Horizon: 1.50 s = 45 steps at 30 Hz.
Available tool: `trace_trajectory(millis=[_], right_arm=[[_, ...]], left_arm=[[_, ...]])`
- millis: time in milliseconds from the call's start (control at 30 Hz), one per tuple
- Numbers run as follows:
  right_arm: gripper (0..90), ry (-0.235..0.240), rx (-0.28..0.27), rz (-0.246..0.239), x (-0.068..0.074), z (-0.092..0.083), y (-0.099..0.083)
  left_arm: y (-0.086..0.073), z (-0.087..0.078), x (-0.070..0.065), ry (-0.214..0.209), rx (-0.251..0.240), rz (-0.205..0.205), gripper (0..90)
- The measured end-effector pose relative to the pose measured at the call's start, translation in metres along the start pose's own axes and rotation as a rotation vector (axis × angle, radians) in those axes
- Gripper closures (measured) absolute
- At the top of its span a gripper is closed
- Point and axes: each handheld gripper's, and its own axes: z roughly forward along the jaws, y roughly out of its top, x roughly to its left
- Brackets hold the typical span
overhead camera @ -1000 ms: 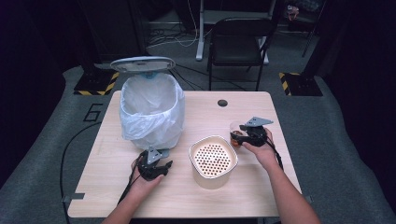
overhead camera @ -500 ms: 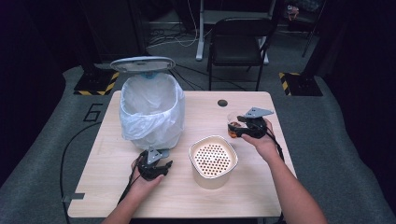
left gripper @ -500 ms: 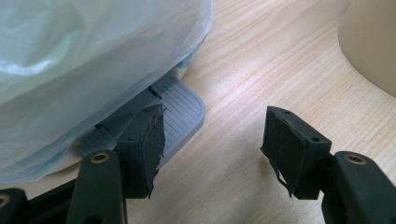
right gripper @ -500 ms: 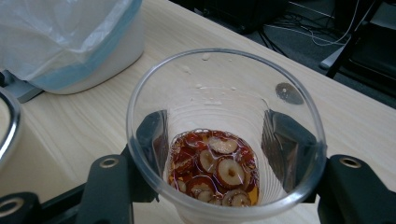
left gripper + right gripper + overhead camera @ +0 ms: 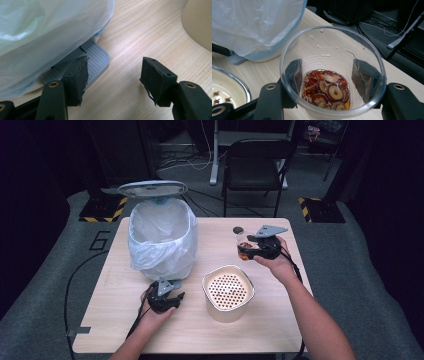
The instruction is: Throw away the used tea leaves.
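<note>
Above the table's right side, my right gripper (image 5: 246,251) pinches the clear cup (image 5: 332,75) of fruit slices upright so nothing spills, while my left gripper (image 5: 167,301), jaws spread and empty, rests by the bin's pedal (image 5: 96,58).

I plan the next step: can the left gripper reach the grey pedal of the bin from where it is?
Probably yes: the left gripper sits right before the pedal, one jaw already over it, nothing between.

High view sat above the near edge, looking forward and down over the whole worktop (image 5: 115,320). Left gripper view rode close to the bin (image 5: 37,32) base; right gripper view looked into the cup (image 5: 332,75). All three caught the bin.
</note>
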Motion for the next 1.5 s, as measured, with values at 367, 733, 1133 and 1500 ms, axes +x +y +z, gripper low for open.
trace_trajectory(millis=[367,733,1133,1500], right_arm=[[41.8,0.056,-0.041,-0.030,0.009,0.000,0.017],[42.0,0.114,-0.083,-0.104,0.022,-0.010,0.034],[41.6,0.161,-0.126,-0.321,0.036,-0.019,0.038],[42.3,0.237,-0.121,-0.387,0.036,-0.027,0.033]], left_arm=[[0.000,0.000,0.000,0.000,0.000,0.000,38.6],[0.000,0.000,0.000,0.001,0.002,0.004,38.6],[0.000,0.000,0.000,0.002,0.010,0.011,38.6],[0.000,0.000,-0.001,0.003,0.011,0.008,38.6]])
